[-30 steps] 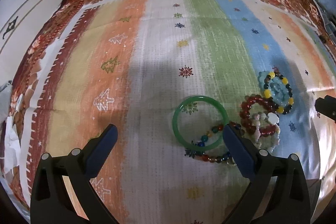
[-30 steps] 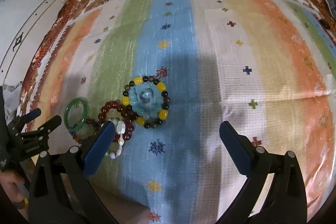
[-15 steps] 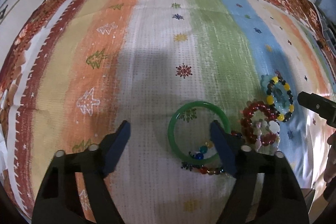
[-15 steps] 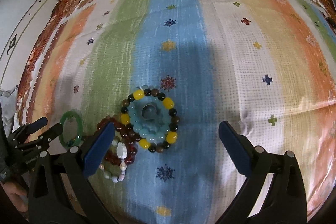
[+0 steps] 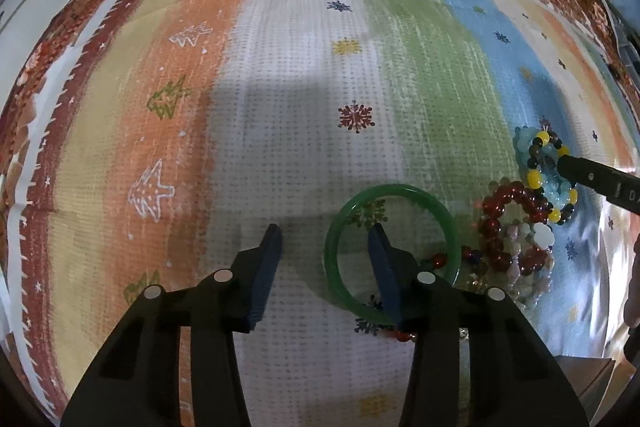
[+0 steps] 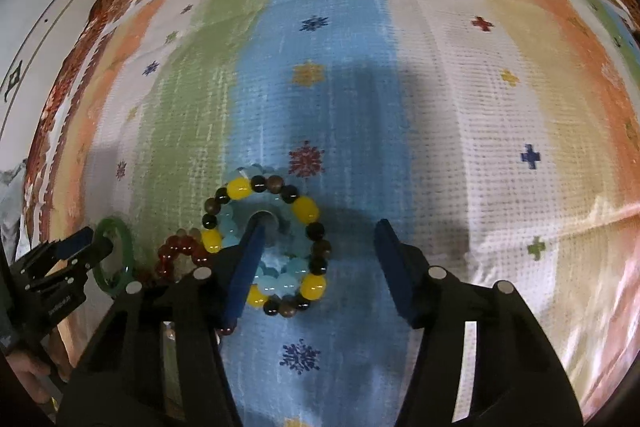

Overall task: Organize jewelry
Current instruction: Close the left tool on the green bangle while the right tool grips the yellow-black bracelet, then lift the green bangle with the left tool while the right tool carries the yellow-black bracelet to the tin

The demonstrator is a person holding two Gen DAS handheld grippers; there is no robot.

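Compared with a second ago, we see both pairs of tongs lower over the striped woven cloth [image 5: 288, 131], and their jaws have just been closing. The left gripper [image 5: 325, 237] straddles the near-left rim of the glossy green bangle [image 5: 390, 193], one blue pad inside the ring, one outside, neither pressing yet, so it is unclenched. The right gripper [image 6: 318, 227] has one pad inside the yellow, black and pale-blue beaded bracelet [image 6: 306, 207], the other outside on blue cloth, also gripping nothing. The left view alone shows the dark red bead bracelet [image 5: 504, 201] and the pale pink and white one [image 5: 536, 239] between the two. The right view alone shows a person's hand [image 6: 24, 375] under the left tongs.
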